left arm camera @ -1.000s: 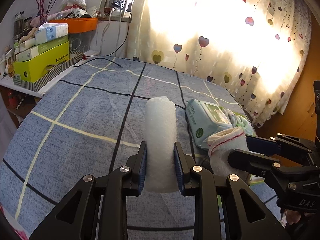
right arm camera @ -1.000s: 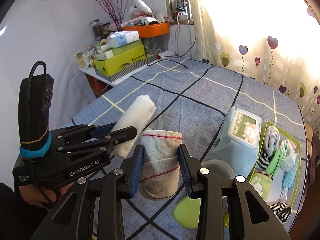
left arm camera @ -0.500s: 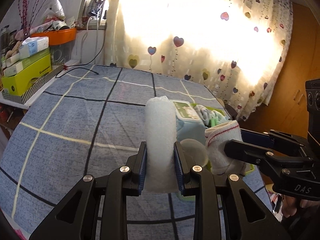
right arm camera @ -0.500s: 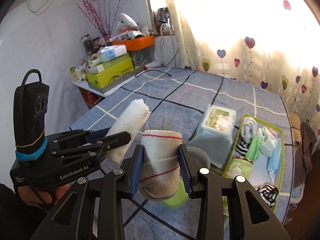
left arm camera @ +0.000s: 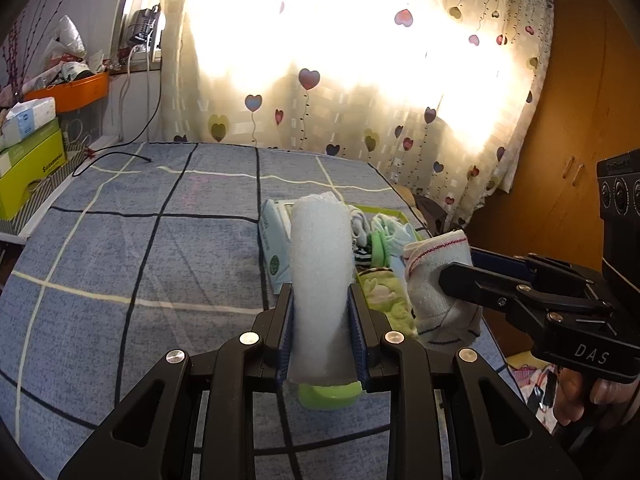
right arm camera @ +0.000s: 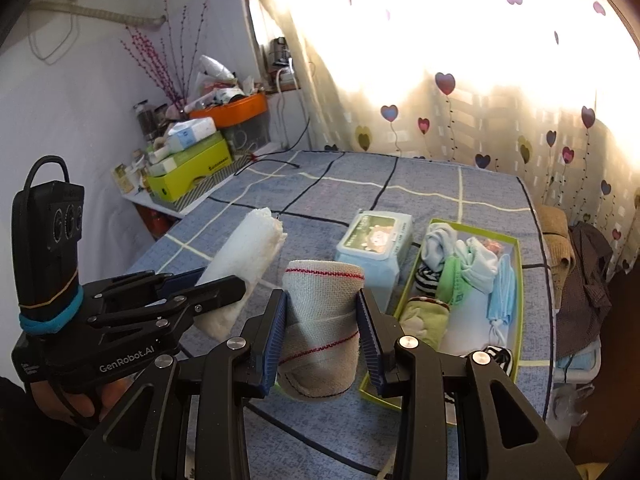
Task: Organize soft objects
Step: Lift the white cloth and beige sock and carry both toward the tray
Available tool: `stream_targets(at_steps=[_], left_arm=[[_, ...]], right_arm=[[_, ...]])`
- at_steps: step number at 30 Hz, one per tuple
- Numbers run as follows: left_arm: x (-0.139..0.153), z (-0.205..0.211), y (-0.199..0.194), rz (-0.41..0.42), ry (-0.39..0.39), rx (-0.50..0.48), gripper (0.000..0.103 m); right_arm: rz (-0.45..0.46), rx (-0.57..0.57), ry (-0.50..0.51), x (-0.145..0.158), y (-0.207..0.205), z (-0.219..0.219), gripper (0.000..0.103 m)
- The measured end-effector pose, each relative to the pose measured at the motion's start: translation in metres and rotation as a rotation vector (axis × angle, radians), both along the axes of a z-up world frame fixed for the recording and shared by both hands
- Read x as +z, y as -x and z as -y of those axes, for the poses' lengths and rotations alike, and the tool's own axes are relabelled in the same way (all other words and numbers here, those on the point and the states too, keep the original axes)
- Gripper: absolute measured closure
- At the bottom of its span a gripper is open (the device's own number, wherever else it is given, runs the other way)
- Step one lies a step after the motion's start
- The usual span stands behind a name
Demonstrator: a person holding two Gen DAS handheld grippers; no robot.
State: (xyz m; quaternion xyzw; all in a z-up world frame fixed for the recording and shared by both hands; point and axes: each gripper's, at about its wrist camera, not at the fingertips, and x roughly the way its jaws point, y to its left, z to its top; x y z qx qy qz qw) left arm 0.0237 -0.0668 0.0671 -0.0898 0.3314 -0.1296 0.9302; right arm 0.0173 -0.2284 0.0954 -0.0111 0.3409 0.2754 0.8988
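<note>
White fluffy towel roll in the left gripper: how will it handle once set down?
The white fluffy towel roll probably compresses: the left gripper pinches it narrower. Likely light, since it stands out unsupported. Being cylindrical, it may roll on the blue checked cloth.

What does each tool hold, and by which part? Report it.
Left tool clamps the white rolled towel near its lower end. Right tool clamps the red-striped rolled cloth across its middle.
</note>
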Motion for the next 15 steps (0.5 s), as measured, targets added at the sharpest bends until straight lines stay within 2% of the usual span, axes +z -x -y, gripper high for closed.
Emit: stream_targets(at_steps=[15], left_arm=[[-0.004,0.039,-0.018,-0.017,-0.004,-0.095,0.077]], right_arm=[[-0.016,-0.081,-0.005,-0.006,-0.007,0.031,0.069]])
